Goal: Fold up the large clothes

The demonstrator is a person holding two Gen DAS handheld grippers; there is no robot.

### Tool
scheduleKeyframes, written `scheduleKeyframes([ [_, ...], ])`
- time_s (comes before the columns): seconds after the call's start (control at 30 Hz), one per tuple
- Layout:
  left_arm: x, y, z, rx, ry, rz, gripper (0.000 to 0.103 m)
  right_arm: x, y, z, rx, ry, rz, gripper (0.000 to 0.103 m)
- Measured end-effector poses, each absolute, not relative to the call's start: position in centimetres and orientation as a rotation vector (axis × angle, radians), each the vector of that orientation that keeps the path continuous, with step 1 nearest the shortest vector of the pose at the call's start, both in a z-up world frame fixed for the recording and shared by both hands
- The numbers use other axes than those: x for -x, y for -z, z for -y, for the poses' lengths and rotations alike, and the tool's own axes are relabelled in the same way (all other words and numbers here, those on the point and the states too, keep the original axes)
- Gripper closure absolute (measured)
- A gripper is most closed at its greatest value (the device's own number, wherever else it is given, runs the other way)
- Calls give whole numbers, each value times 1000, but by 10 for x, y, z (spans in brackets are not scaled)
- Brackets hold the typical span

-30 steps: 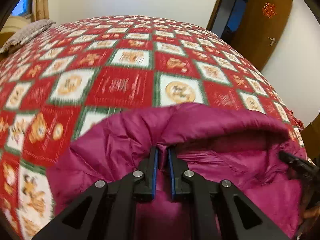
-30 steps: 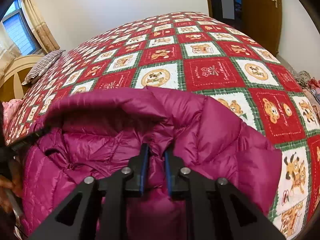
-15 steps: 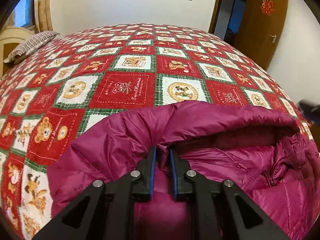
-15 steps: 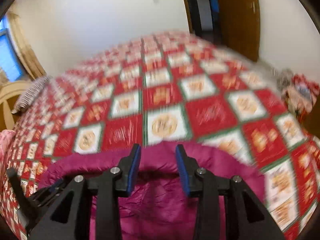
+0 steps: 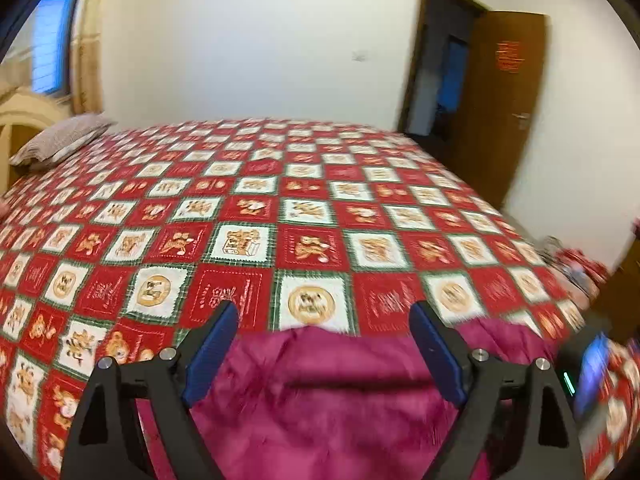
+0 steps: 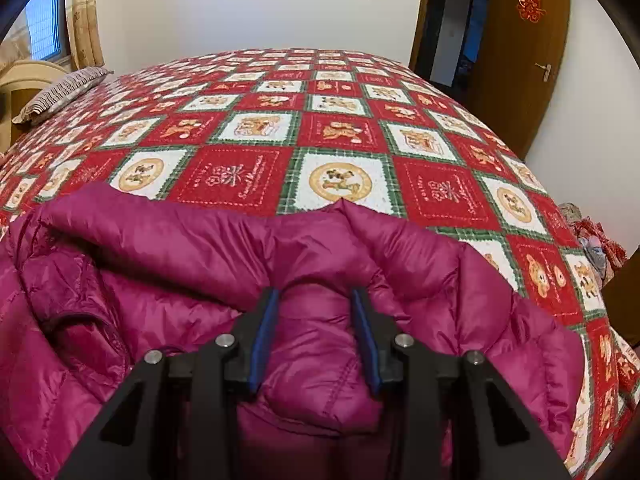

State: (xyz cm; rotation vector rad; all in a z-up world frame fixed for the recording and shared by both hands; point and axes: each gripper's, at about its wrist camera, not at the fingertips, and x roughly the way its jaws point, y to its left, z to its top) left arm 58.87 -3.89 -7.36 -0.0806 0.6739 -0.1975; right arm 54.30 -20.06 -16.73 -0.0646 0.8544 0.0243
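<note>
**Mei:** When this moment came, where was the jacket, and how far had the folding got?

**Tom:** It lay on the near edge of the bed, a puffy magenta bundle on the red and white quilt. Its far edge was rolled over on itself into a thick lip, so I'd judge one fold had been laid down. It looked lumpy though, not a neat packet, with the left part bunched and creased.

**Mei:** And the left tool?

**Tom:** Its jaws were spreading wide, blue pads well apart, with the jacket below and between them but not pinched. That view was blurred, so I couldn't say more about the cloth there.

**Mei:** The right tool?

**Tom:** Partly apart, with a padded ridge of the jacket bulging up between the pads. They stood right beside the cloth; I couldn't see them squeezing it, so I took it as let go.

**Mei:** What was left, then?

**Tom:** Probably more folds and some flattening. The far side of the bed, up to the pillow, was free for that.
</note>
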Motion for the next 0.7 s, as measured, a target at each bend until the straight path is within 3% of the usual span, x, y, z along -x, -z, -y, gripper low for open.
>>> scheduleKeyframes([
  [0.27,-625,176,57,54,101,-941,16,-545,166,198,57,-28,-842,61],
  [0.7,-627,179,71,-28,49,-904,11,-545,166,197,58,-24,-833,60],
])
